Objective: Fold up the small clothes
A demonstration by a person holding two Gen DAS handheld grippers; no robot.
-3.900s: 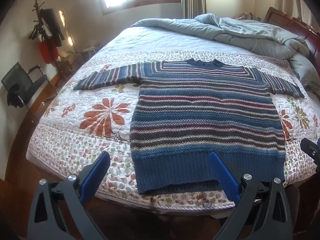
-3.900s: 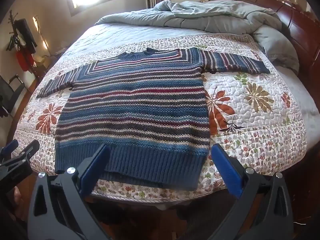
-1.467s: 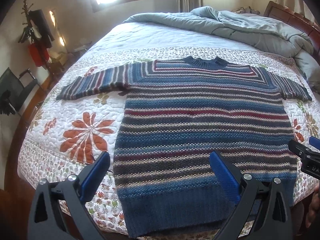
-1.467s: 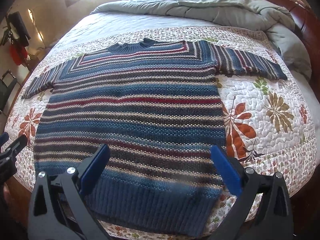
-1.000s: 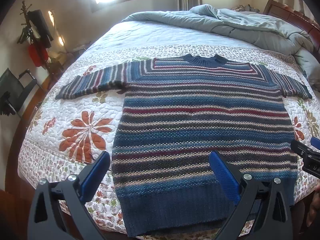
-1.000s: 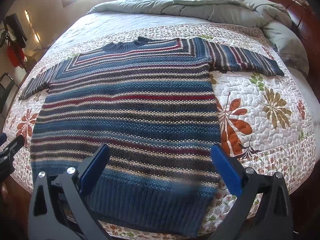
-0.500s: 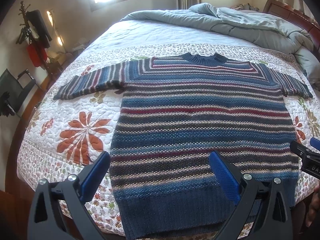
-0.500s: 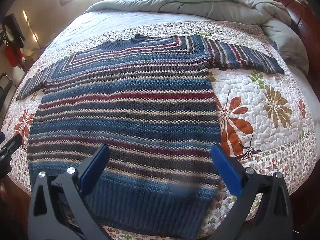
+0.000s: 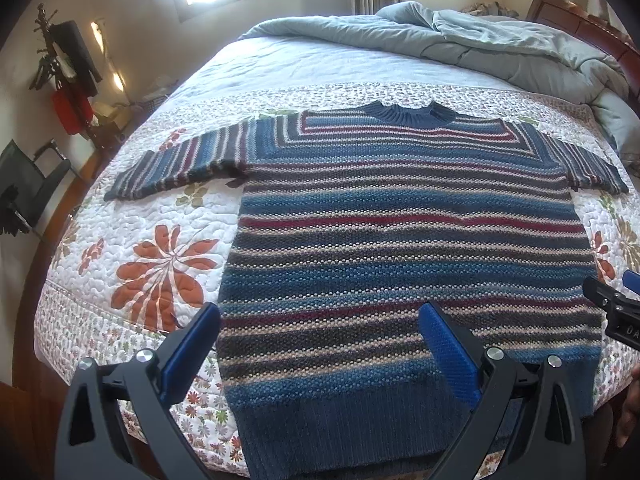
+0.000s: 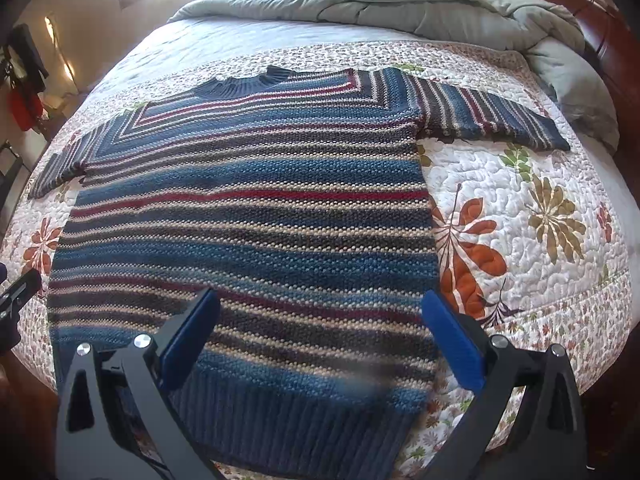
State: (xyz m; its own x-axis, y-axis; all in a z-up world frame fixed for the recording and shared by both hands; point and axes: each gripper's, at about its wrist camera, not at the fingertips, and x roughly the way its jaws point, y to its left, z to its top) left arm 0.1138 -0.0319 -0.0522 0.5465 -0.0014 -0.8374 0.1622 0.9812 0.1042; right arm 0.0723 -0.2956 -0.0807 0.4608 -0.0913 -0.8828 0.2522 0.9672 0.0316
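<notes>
The striped knitted sweater point(image 9: 404, 248) lies flat and face up on the quilt point(image 9: 132, 220) of the bed, both sleeves spread out sideways and its ribbed hem point(image 10: 288, 420) nearest the grippers. It looks thick, soft and floppy, likely to sag and stretch, so the hem corners or sleeve cuffs seem the best holds. The left gripper point(image 9: 320, 344) and right gripper point(image 10: 320, 340) hover over the hem, jaws spread wide, holding nothing.
</notes>
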